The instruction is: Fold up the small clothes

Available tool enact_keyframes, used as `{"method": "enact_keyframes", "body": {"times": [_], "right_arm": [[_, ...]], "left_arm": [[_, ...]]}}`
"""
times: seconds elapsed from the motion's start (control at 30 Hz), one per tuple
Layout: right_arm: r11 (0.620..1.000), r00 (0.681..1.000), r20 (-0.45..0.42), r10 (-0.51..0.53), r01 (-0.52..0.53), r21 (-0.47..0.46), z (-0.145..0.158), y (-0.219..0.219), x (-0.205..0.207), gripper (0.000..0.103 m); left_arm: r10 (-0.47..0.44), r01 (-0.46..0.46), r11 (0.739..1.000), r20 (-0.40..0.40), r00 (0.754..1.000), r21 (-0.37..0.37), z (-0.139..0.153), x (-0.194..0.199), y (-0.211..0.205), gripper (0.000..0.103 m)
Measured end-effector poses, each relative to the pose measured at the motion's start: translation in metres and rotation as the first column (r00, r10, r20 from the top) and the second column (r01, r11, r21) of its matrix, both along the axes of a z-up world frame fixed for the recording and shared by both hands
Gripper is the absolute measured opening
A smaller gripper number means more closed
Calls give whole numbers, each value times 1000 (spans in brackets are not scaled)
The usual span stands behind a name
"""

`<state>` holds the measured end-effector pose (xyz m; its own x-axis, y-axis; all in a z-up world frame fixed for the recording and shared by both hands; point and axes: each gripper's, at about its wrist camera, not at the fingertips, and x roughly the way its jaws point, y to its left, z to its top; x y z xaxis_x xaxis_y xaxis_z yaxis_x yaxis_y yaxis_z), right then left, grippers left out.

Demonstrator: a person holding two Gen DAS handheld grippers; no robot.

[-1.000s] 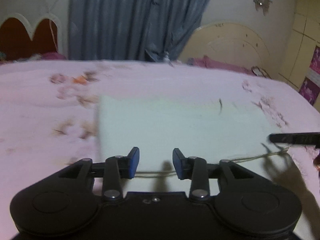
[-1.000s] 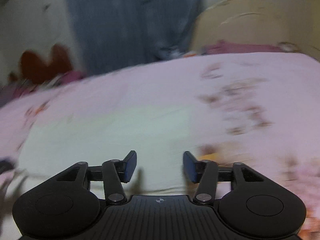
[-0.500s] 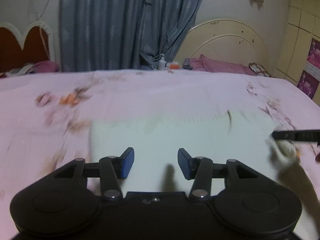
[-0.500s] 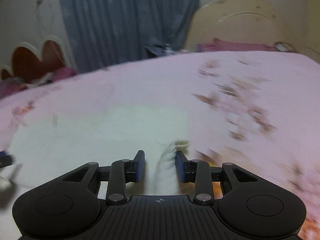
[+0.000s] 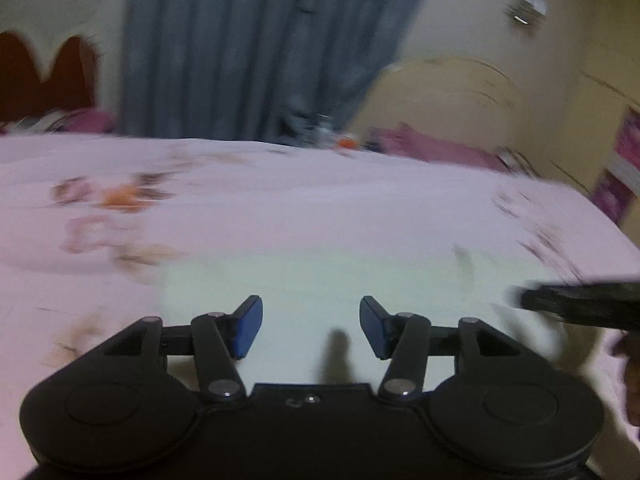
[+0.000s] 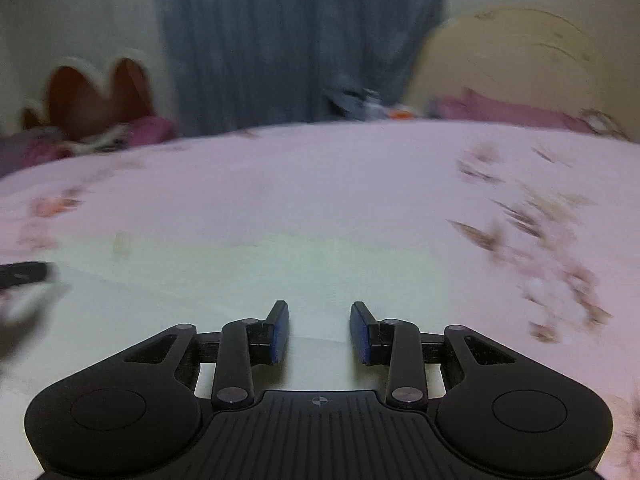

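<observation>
While blur smears both views, the left wrist view shows the left gripper (image 5: 311,327) with jaws spread wide and nothing between them, hovering over one pale green garment (image 5: 340,280) lying flat on the pink floral bedsheet (image 5: 280,208). Garment is a rough rectangle, long axis running left-right across the frame, near edge hidden under the gripper body. Right gripper's tip (image 5: 580,306) pokes in at the garment's right side; contact can't be told. No containers seen. One grey-blue curtain (image 5: 248,44) and a cream headboard (image 5: 452,100) sit behind.

Right wrist view: right gripper (image 6: 319,332) jaws parted, holding nothing, over the same single garment (image 6: 248,280), again stretched left-right on the bedsheet (image 6: 320,176). A fold edge crosses just ahead of the fingertips. Left gripper's dark tip (image 6: 24,274) shows at far left. Curtain (image 6: 296,40) and headboard (image 6: 512,60) behind, blurred.
</observation>
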<state>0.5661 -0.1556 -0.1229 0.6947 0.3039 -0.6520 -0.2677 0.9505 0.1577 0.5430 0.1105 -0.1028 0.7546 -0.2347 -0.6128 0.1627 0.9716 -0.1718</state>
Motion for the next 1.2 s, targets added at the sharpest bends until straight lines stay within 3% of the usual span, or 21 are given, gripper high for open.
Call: {"method": "enact_keyframes", "body": {"times": [0.1,0.2,0.27,0.33,0.43,0.5,0.57,0.67,0.77,0.83,0.93,1.0,1.07,1.2], "right_arm": [[994,994,-26,107,-107,10,-5,30,-10,34],[986,987,-22,160,-160,-43,-11,35,-26,34],[984,989,-19,146,-147,-99,-14,24,-33,34],[985,998,-12,56,-57,-164,-16,5,-41,34],[994,1000,-9,19,-20,-108,-4,-4,-52,34],[996,996,0,90,-90,-24,3,17,-60,34],[989,989,-20,144,-144,-33,1,40,-60,34],[991,996,-40,85,-89,-105,-10,35,-58,34],[980,992,-35,-120,113,-165,-10,-15,-57,34],[972,978,-71,-194,182,-150,-12,-45,-50,34],[973,976,-95,-195,180,-146,-11,-52,-46,34],[973,983,-32,-179,171,-158,1,-47,-59,34],[966,980,-98,-176,152,-211,-15,-39,-51,34],[971,984,-65,-165,150,-188,-4,-33,-64,34]], "left_arm": [[-79,80,996,-14,997,43,-8,-13,-40,52],[-109,112,989,-27,994,100,-15,-33,-53,52],[-88,91,987,-27,996,134,-19,-45,-41,53],[-56,57,987,-14,998,150,-15,-56,-29,51],[-56,55,994,13,998,95,-5,-63,-33,52],[-80,78,991,17,997,105,0,-62,-46,53],[-70,69,991,10,997,113,-3,-57,-50,53],[-1,4,992,-25,1000,128,-10,-56,-23,51],[31,-27,992,-32,999,120,-16,-62,14,51],[34,-31,994,-30,999,102,-17,-64,21,51],[44,-43,995,-18,999,90,-5,-64,15,50],[26,-24,990,-9,1000,139,-2,-68,9,51],[15,-6,988,-57,998,155,-10,-65,9,51],[9,-1,983,-40,999,185,-6,-77,10,53]]}}
